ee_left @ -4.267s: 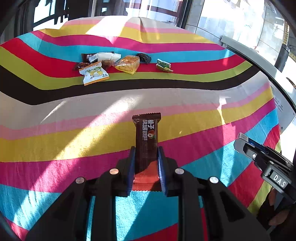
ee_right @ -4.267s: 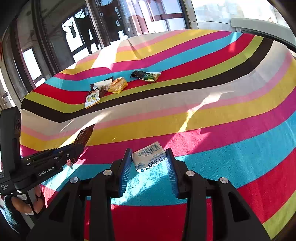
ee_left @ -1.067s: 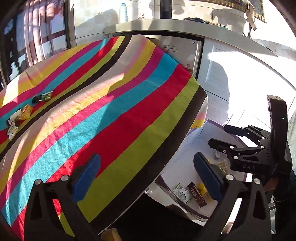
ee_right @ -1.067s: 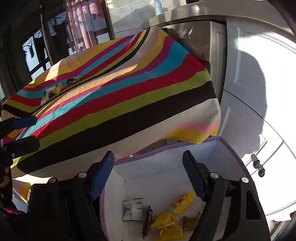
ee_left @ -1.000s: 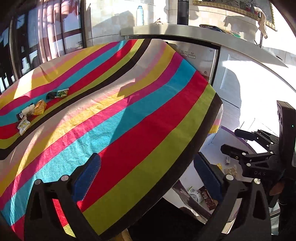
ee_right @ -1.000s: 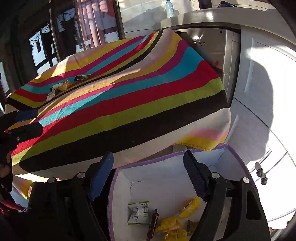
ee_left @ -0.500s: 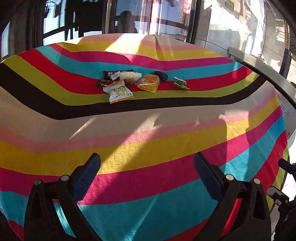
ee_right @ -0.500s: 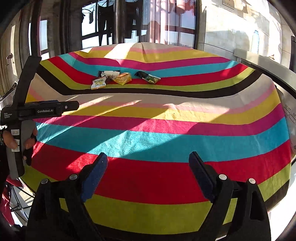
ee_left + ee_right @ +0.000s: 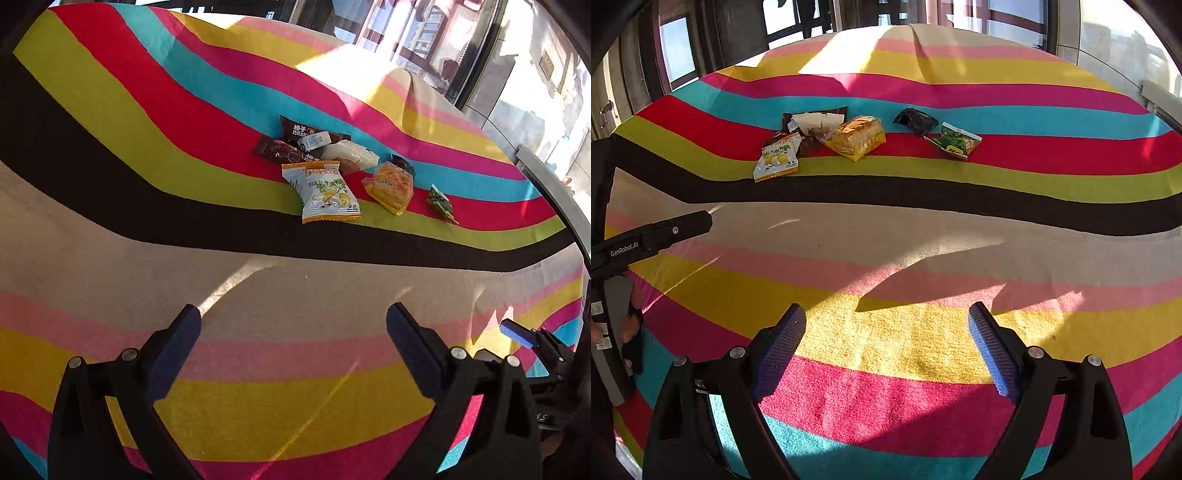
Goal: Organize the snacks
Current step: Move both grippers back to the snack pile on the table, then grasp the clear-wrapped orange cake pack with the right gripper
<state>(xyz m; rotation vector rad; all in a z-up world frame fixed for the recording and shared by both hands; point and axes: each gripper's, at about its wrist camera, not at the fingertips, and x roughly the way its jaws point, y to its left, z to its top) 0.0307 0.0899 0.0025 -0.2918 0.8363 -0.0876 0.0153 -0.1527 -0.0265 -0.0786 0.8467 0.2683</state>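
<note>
On the red and lime bands beyond the black stripe [image 9: 923,192] of the multicoloured striped tablecloth [image 9: 886,236], the snacks lie in a loose cluster. Nearest that stripe is a white pouch with orange edges and a lemon print [image 9: 325,192], its lower end on the lime band. Behind it overlap dark brown chocolate wrappers [image 9: 291,142] and a pale translucent packet [image 9: 351,153]. Right of the pouch sits a clear-wrapped golden cake [image 9: 391,184]. Further right lie a small black packet [image 9: 916,120] and a green foil sachet [image 9: 955,142], each apart from the cluster.

Short of the black stripe, the cream, pink and yellow bands are bare cloth. Beyond the snacks the cloth ends before dark window frames.

Left gripper [image 9: 293,326]: jaws spread wide, nothing between them. Right gripper [image 9: 886,326]: jaws spread wide, nothing between them. Both are well apart from the snacks, short of the black stripe.
</note>
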